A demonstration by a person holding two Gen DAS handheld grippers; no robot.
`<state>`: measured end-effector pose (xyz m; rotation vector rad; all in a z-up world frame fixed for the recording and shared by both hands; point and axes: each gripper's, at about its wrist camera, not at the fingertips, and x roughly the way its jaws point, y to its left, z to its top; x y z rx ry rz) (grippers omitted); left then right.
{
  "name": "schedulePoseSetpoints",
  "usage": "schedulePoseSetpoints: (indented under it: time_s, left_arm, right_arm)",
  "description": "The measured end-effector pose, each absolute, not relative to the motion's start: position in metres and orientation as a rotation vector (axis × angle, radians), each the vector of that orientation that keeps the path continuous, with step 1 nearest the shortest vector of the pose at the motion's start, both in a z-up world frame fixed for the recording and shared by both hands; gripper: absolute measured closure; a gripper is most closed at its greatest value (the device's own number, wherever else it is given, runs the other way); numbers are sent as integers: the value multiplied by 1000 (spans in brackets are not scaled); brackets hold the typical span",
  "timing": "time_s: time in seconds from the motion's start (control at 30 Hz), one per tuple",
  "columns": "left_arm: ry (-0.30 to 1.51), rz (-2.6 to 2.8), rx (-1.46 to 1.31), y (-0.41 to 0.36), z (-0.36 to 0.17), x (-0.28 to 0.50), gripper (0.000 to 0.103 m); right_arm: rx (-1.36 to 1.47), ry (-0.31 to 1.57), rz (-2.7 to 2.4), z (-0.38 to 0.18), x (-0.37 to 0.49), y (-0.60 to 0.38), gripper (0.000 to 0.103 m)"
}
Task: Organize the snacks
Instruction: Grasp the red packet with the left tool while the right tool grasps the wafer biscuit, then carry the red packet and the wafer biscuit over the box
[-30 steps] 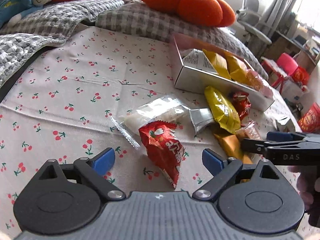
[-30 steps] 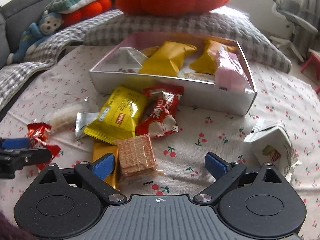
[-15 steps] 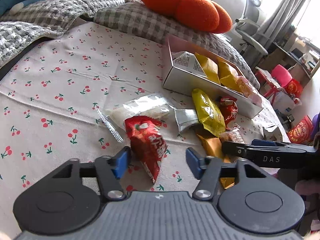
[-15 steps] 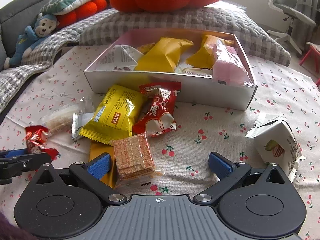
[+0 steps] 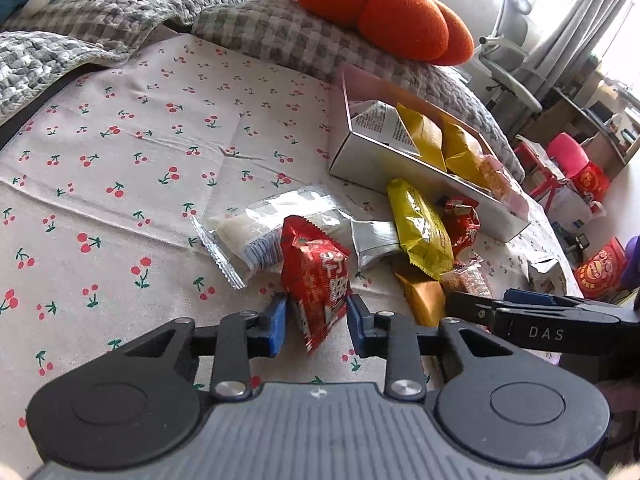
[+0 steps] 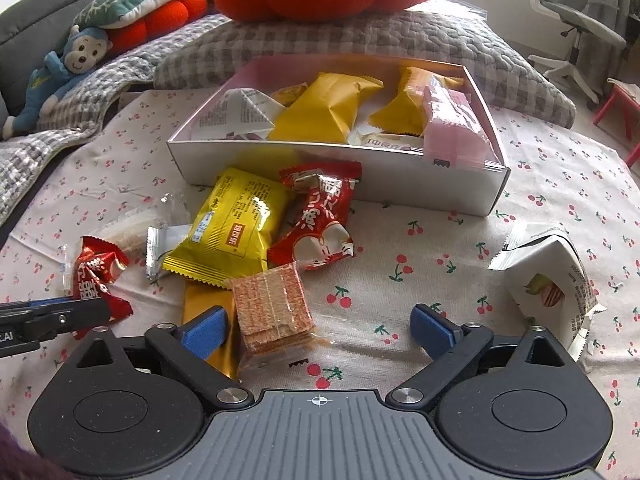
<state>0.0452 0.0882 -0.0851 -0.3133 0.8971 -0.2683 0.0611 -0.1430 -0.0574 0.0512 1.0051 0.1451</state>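
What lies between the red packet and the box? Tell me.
The left gripper has just been closing its jaws on the red packet. Toward the box lie a clear packet, a silver packet and a yellow packet, all low; above them nothing visible blocks.

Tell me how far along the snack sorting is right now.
Partway. Several packets already lie in the box, including yellow ones and a pink one. The left gripper has just been closing around a small red packet. The right gripper is open over the wafer pack. Still loose on the cloth: a yellow packet, another red one and a white packet.
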Motion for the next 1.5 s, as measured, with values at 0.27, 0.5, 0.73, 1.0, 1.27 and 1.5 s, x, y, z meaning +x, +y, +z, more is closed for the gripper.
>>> schedulePoseSetpoints:
  time_s: [0.27, 0.5, 0.73, 1.0, 1.27, 1.5]
  left_arm:
    - [873, -226, -294, 83, -84, 51, 65]
    - [871, -217, -276, 80, -83, 54, 70]
    - [889, -234, -233, 74, -76, 55, 82]
    - [897, -239, -240, 74, -73, 57, 83]
    - [878, -271, -287, 70, -56, 57, 83]
    - [831, -305, -295, 57, -34, 66, 83]
  right_arm:
    - [57, 1001, 197, -51, 61, -136, 35]
    - [77, 1010, 227, -46, 62, -136, 69]
    - [153, 1033, 210, -38, 65, -148, 69]
    - [235, 1076, 191, -28, 65, -159, 69]
    - [305, 1047, 182, -9, 67, -171, 69]
    - [387, 992, 173, 6, 78, -185, 69]
